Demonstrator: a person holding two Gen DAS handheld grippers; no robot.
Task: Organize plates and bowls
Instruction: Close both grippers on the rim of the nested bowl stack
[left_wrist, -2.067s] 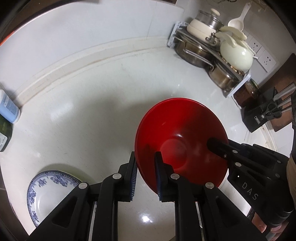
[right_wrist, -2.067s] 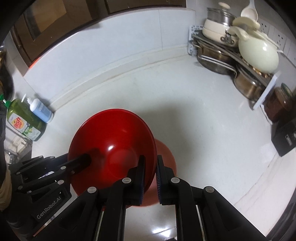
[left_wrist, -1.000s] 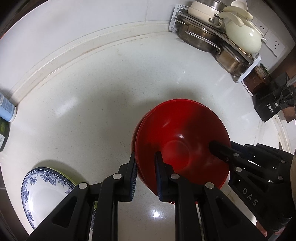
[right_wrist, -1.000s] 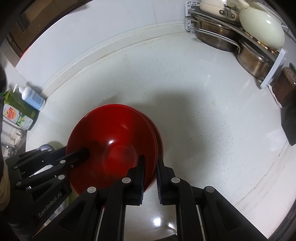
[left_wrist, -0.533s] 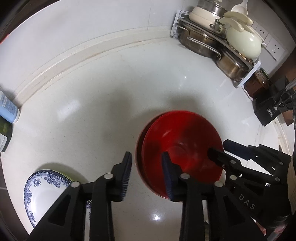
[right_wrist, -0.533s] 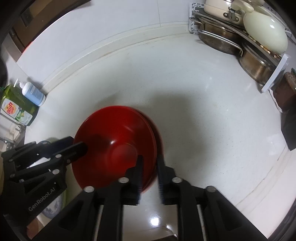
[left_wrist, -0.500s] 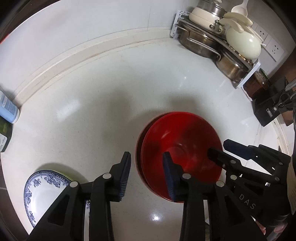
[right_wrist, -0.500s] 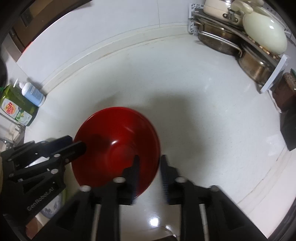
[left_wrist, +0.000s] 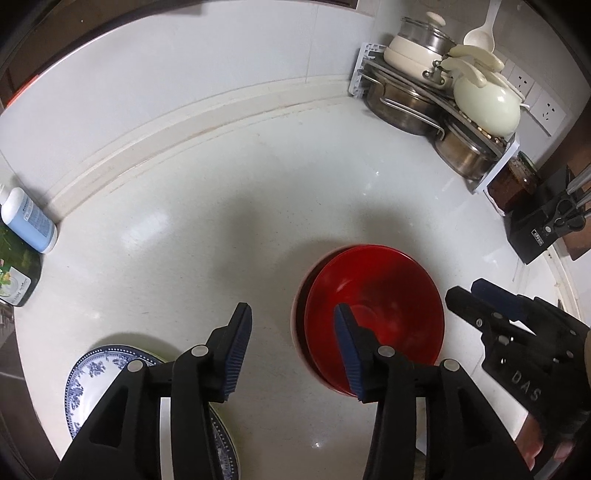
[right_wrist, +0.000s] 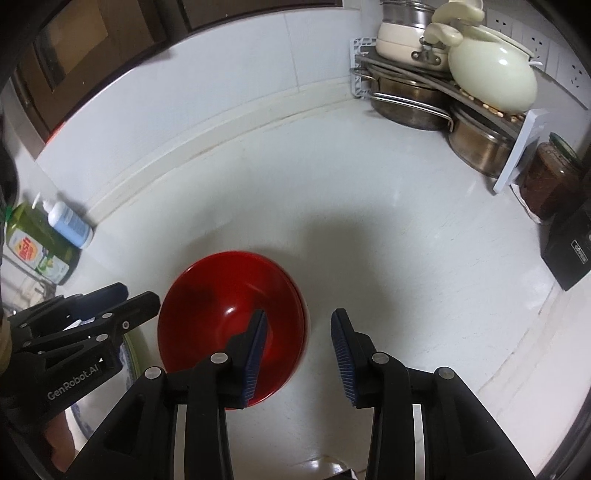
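Your left hand-held gripper (left_wrist: 291, 347) is opening, its blue pads spread wide apart and closed on nothing; only its right pad overlaps the near rim of the red bowl (left_wrist: 373, 321) without pressing it. Your right hand-held gripper (right_wrist: 299, 354) also stands parted, gripping nothing, with its left pad over the bowl's rim at about 4 o'clock and its right pad over bare table (right_wrist: 424, 266). The red bowl sits nested in a second red bowl (left_wrist: 301, 314), whose rim shows as a thin crescent from 8 to 11 o'clock; the pair rests upright on the white table. In the left wrist view, a blue-and-white plate (left_wrist: 99, 373) lies at 7 o'clock, partly hidden behind the left gripper's body and well apart from the bowls. At 9 o'clock against the wall stand a pale blue bottle (left_wrist: 29, 221) and a green bottle (left_wrist: 16, 269), just beside each other. At 1 o'clock a rack (left_wrist: 436, 110) holds steel pots and a cream pot, with a dark jar (right_wrist: 554, 181) and a black knife block (left_wrist: 546, 229) near it.
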